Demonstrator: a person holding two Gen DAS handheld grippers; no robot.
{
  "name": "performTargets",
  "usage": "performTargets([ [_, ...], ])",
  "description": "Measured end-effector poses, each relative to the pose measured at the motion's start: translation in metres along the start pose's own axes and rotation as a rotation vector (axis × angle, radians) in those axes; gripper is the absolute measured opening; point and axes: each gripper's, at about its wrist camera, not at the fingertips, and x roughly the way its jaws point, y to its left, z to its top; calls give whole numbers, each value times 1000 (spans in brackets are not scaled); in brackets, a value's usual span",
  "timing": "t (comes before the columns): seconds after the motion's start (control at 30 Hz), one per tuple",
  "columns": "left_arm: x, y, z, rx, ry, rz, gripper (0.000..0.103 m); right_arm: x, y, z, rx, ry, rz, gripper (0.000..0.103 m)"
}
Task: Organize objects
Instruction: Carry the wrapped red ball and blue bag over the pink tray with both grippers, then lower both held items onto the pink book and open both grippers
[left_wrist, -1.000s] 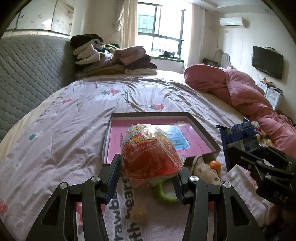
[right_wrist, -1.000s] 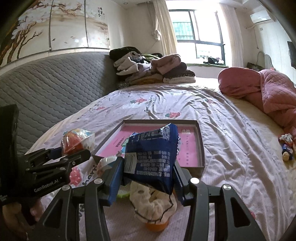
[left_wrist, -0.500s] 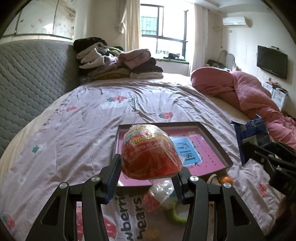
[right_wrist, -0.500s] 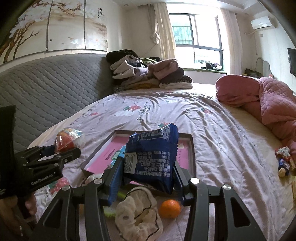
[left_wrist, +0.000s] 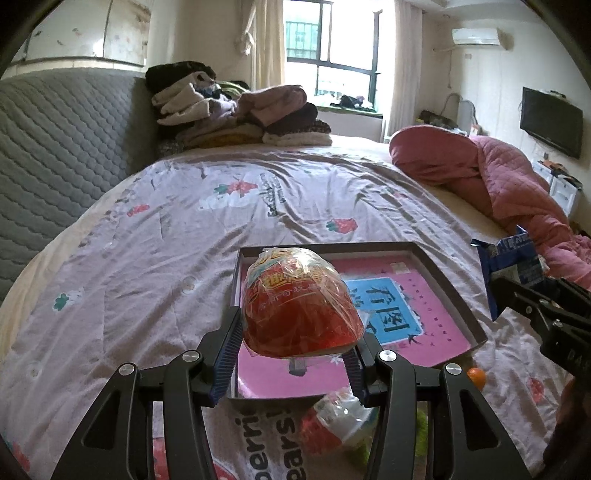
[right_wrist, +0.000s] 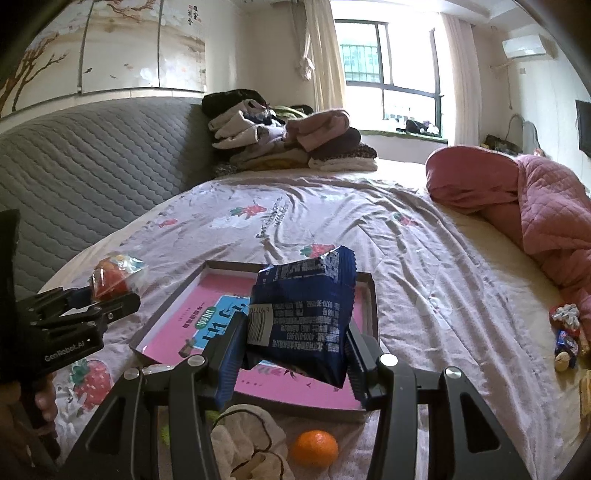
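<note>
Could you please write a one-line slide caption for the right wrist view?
Right gripper carries a blue snack bag above the pink tray on the bed.

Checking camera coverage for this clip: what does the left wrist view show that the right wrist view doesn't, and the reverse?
Only the left wrist view: the black wall-mounted television and a clear-wrapped red-and-white packet lying on the sheet.

Only the right wrist view: the cream drawstring cloth pouch and small wrapped sweets at the right.

Both: the shallow pink-lined box, the orange tangerine, the red cellophane-wrapped snack in the left gripper, and the dark blue foil snack bag in the right gripper.
</note>
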Motion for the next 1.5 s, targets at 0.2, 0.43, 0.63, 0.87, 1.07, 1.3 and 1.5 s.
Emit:
performTargets([
  [0.2,30,3,-4,0,63,2,52,27,-7,-2,7,62,1,49],
  [0.43,59,5,-12,-2,139,-11,52,63,-15,-11,28,166,16,49],
  [0.63,80,4,-15,1,202,-21,52,87,-20,-20,43,234,34,49],
  [0.87,98,1,-23,11,252,-27,52,102,-21,-29,48,289,26,49],
  [1.07,107,3,-26,1,272,-33,52,114,-22,-35,45,329,15,49],
  [1.3,114,3,-28,-4,290,-33,52,117,-20,-35,47,333,18,49],
  [1.5,118,5,-29,-7,300,-24,52,119,-21,-35,57,343,18,49],
])
